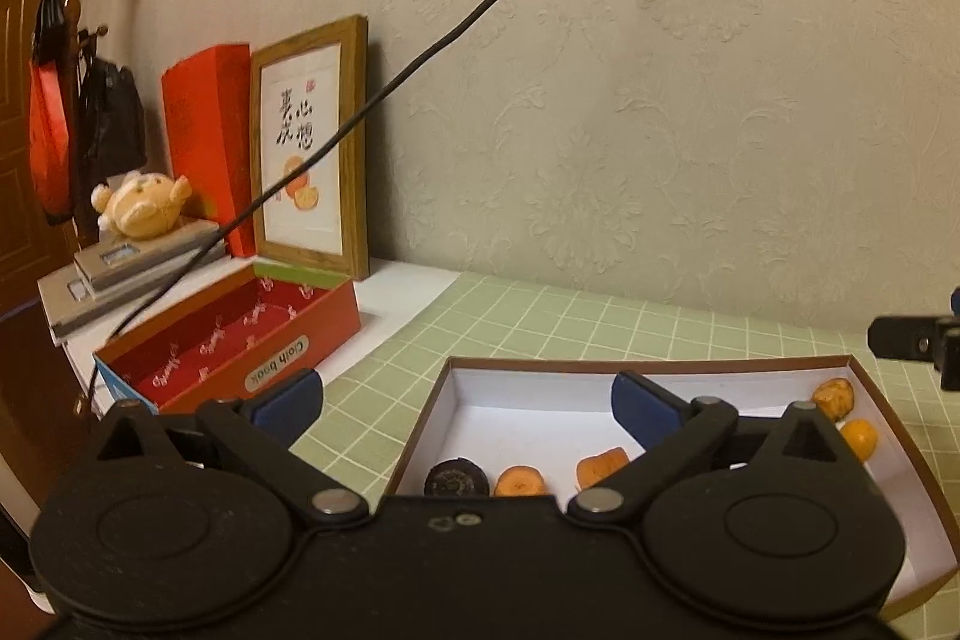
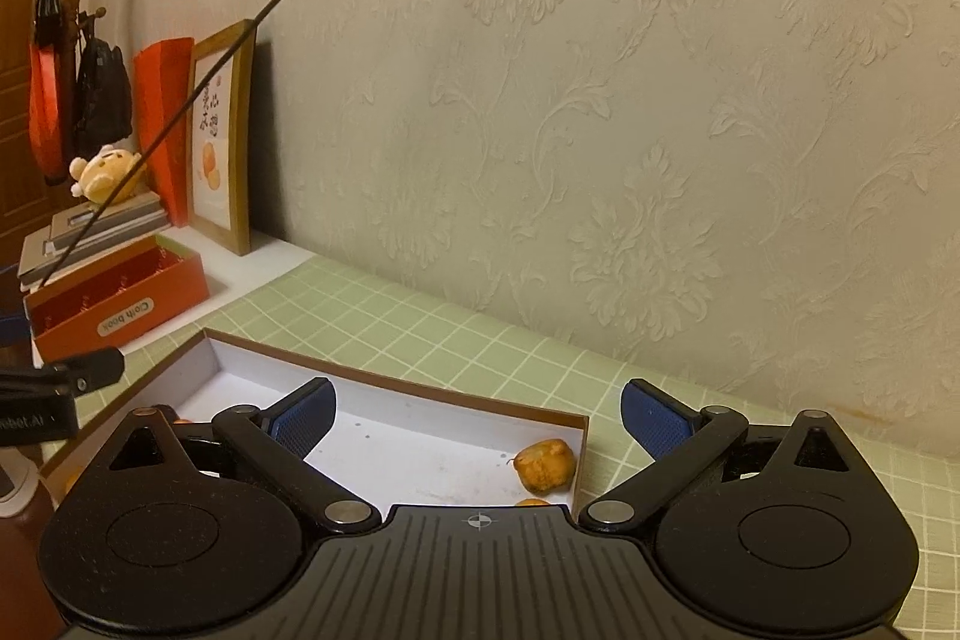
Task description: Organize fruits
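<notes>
A shallow brown box with a white inside [image 1: 480,400] lies on the green checked mat [image 1: 540,322]. In it are several orange fruits [image 1: 519,481], a dark round one [image 1: 456,478] and a wrinkled orange one [image 1: 835,398] at the far right corner. My left gripper [image 1: 474,394] is open and empty above the box's left end. In the right wrist view the same box [image 2: 420,436] shows the wrinkled orange fruit [image 2: 543,465] by its right wall. My right gripper [image 2: 477,415] is open and empty above the box's right end.
An open red box labelled "Cloth book" [image 1: 240,340] sits at the left on the white table. Behind it stand a framed picture [image 1: 312,148], a red folder [image 1: 207,142], stacked books with a plush toy [image 1: 144,205]. A black cable [image 1: 420,58] crosses overhead. The wallpapered wall is close behind.
</notes>
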`<state>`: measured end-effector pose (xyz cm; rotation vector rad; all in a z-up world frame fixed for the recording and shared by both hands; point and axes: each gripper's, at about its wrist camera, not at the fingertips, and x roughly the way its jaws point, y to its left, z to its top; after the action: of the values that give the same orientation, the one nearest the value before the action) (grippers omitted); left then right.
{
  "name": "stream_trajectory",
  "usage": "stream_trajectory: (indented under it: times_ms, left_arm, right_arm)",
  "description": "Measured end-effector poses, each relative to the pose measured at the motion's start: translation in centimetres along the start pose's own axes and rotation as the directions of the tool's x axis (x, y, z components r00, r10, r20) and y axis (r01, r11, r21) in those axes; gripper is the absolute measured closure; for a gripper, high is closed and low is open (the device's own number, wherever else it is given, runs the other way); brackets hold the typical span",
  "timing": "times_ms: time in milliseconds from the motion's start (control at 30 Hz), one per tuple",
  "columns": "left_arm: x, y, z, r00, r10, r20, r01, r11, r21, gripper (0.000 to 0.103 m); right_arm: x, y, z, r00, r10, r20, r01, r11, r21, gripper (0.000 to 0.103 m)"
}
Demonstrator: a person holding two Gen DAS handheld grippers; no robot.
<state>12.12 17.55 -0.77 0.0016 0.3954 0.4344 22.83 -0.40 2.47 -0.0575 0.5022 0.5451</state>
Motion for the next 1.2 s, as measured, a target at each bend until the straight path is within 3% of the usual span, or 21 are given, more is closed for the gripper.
stream_trajectory:
  times_ms: [333,700,1200]
  left_arm:
    - [-3.9,-0.4,0.3,0.999,-0.006,0.034,0.007,1.000,-0.031,0.006]
    - [-10.0,-0.7,0.2,0.998,-0.050,0.047,0.052,0.998,-0.043,0.006]
    - [-17.6,-1.4,-1.9,0.992,-0.106,0.064,0.108,0.993,-0.039,0.006]
  right_arm:
    - [-4.0,-0.3,0.6,0.999,0.003,0.037,-0.003,1.000,-0.014,0.000]
    - [-11.9,-0.2,0.6,0.998,0.005,0.060,-0.005,1.000,0.004,0.000]
    - [-21.6,-0.3,-3.2,0.998,-0.037,0.055,0.038,0.999,-0.022,0.000]
